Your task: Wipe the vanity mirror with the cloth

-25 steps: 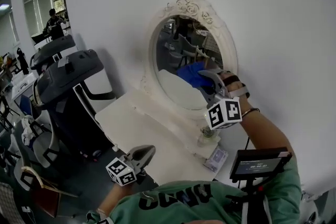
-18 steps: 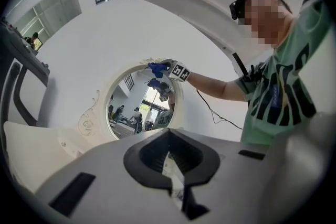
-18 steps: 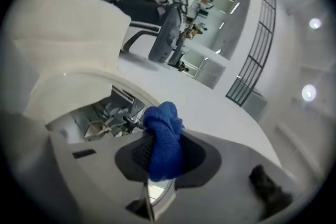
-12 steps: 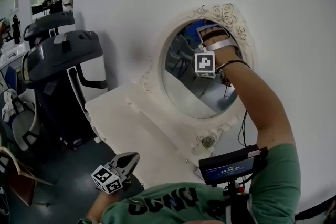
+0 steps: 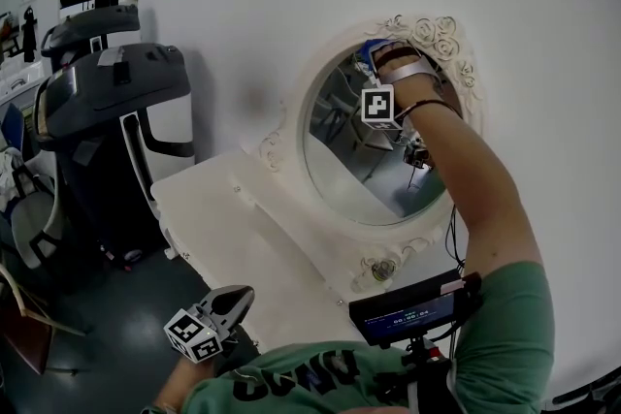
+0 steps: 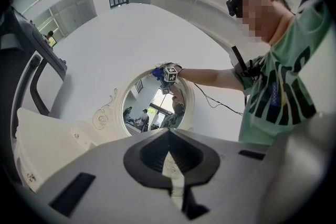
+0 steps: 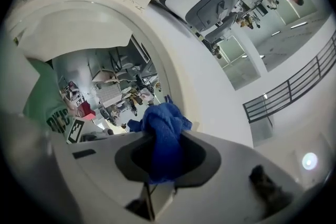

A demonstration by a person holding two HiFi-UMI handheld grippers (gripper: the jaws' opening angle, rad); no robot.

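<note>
The oval vanity mirror (image 5: 359, 160) in its ornate white frame (image 5: 441, 39) stands against the white wall. My right gripper (image 5: 373, 55) is raised to the top of the glass, shut on a blue cloth (image 5: 368, 47) that presses against the mirror near the frame's upper edge. In the right gripper view the blue cloth (image 7: 163, 131) bunches out of the jaws against the glass (image 7: 102, 89). My left gripper (image 5: 236, 300) hangs low near the table's front, shut with nothing in it. In the left gripper view the mirror (image 6: 151, 108) and the cloth (image 6: 157, 72) show ahead.
The white vanity table (image 5: 228, 233) runs under the mirror. A black machine with a padded top (image 5: 102, 102) stands to its left. A small round knob (image 5: 384, 269) sits at the frame's base. A cable (image 5: 452, 238) hangs down the wall at right.
My right gripper has carried the cloth from the mirror's right-middle up to its top edge. The left gripper has stayed low and shut.
</note>
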